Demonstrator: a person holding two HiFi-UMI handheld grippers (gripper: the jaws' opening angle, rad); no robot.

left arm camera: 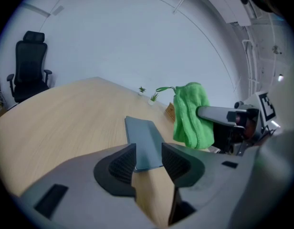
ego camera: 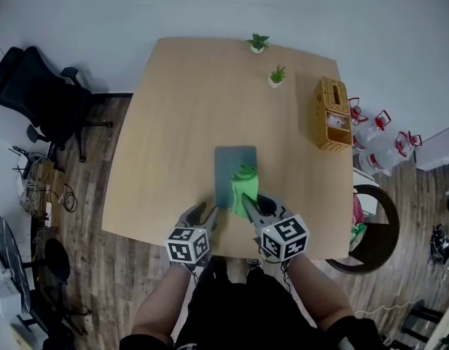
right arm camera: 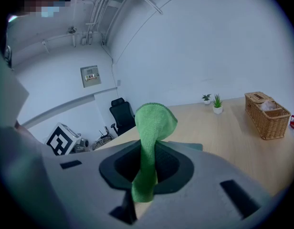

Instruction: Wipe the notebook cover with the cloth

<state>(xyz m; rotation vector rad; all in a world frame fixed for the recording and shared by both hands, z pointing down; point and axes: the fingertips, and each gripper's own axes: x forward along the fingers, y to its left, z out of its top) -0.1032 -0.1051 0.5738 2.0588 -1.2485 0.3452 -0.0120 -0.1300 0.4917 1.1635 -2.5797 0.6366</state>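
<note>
Head view looks down on a pale wooden table (ego camera: 181,108) with a dark grey-blue notebook (ego camera: 235,168) lying flat near its near edge, closed, long side running near to far. The right claw (ego camera: 257,208) is clamped on a bright green cloth (ego camera: 244,188), which bunches up beyond the jaws over the notebook's near right part. From the left gripper view the cloth seems to hang just right of the cover, but whether it touches it I cannot tell. In the right gripper view the cloth is pinched between the two jaws, a fold rising above them and a tail hanging below.

The left claw (ego camera: 207,217) sits at the notebook's near left corner with its jaws apart. Its own view shows the notebook's near end in the gap between them, with no clear pressing by the pads.

Far across the table stand two small potted plants (ego camera: 277,76). A wicker basket (ego camera: 332,113) sits at the right edge. A black office chair (ego camera: 35,93) stands on the floor at left.
</note>
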